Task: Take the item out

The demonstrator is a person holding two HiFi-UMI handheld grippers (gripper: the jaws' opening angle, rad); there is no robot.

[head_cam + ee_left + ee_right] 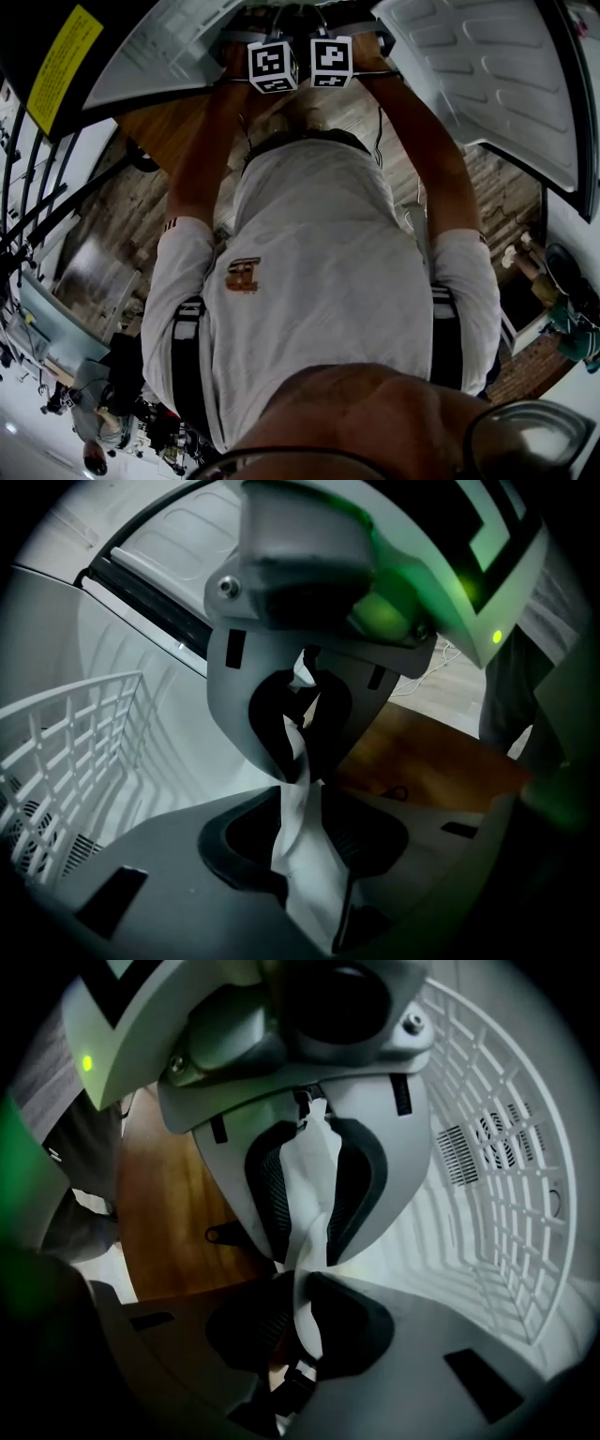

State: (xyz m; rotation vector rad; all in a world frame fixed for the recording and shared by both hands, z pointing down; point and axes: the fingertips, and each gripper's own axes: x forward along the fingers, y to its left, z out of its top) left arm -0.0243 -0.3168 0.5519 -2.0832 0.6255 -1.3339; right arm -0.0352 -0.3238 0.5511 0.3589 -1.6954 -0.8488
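The item is a thin white cloth-like piece (307, 855), crumpled and stretched between my two grippers, which face each other tip to tip. In the left gripper view, my left gripper (302, 841) is shut on its near end, and the right gripper (300, 761) opposite pinches the far end. The right gripper view mirrors this. There the white piece (307, 1171) runs from the left gripper (305, 1246) down into my right gripper (305, 1321), whose pads close on it. In the head view only the two marker cubes (272, 64) (330, 61) show, side by side at the top; the jaws are hidden.
A white lattice basket (75, 752) (506, 1176) stands close beside the grippers inside a white housing. Brown wooden flooring (422, 761) (169, 1213) lies on the other side. White moulded door panels (487, 84) (169, 47) flank the arms. The person's white shirt (309, 281) fills the middle.
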